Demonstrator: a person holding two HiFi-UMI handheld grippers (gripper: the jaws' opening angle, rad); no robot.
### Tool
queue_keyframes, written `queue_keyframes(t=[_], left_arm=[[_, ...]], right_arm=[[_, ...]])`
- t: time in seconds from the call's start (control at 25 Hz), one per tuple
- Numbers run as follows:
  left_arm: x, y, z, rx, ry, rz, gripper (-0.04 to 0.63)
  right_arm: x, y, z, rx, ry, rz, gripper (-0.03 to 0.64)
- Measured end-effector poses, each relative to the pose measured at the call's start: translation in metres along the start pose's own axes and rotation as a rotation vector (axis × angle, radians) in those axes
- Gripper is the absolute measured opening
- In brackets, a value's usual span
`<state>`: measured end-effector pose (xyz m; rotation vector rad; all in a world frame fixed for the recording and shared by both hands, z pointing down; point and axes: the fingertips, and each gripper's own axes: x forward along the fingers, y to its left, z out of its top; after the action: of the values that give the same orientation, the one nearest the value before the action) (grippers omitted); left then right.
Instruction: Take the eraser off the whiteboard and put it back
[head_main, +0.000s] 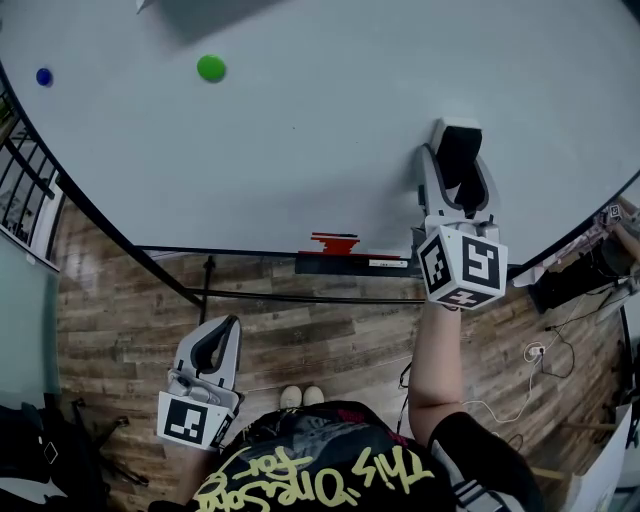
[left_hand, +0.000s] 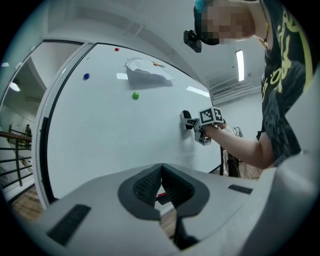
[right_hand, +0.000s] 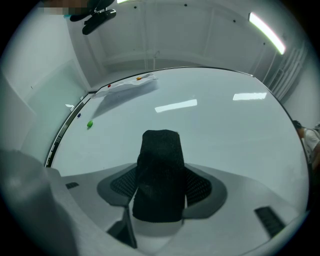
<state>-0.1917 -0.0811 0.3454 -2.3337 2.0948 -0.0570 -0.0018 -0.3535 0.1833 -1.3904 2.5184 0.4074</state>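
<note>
gripping the black eraser (right_hand: 160, 175) on both sides with the right gripper (head_main: 459, 150), jaws clamped on its flanks. holding it at the lower right of the whiteboard (head_main: 300, 150), just above the bottom edge, against the surface or barely off it; cannot tell which. keeping the left gripper (head_main: 218, 335) low, well below the whiteboard's bottom edge and over the wooden floor (head_main: 330, 335), jaws closed tip to tip with nothing between them. noting a green magnet (head_main: 211, 68) on the whiteboard's upper left, a blue magnet (head_main: 44, 76) further left near the frame, a crumpled paper sheet (left_hand: 147, 72) near the top edge, and a red item (head_main: 335, 240) on the tray (head_main: 350, 263) under the bottom edge.
</note>
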Motion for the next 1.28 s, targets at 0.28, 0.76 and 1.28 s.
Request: queue_keyframes(t=[0.28, 0.76, 1.28], left_arm=[[-0.0008, 0.0024, 0.0017, 0.001, -0.005, -0.002, 0.008], [-0.0016, 0.0016, 0.0014, -0.001, -0.015, -0.014, 0.008], [-0.0004, 0.0021, 0.0032, 0.0, -0.022, -0.041, 0.008]], right_arm=[[0.0027, 0.0038, -0.0013, -0.034, 0.029, -0.022, 0.259], [0.003, 0.0032, -0.004, -0.054, 0.046, -0.047, 0.259], [-0.0059, 0.0035, -0.0024, -0.026, 0.039, -0.029, 0.259]])
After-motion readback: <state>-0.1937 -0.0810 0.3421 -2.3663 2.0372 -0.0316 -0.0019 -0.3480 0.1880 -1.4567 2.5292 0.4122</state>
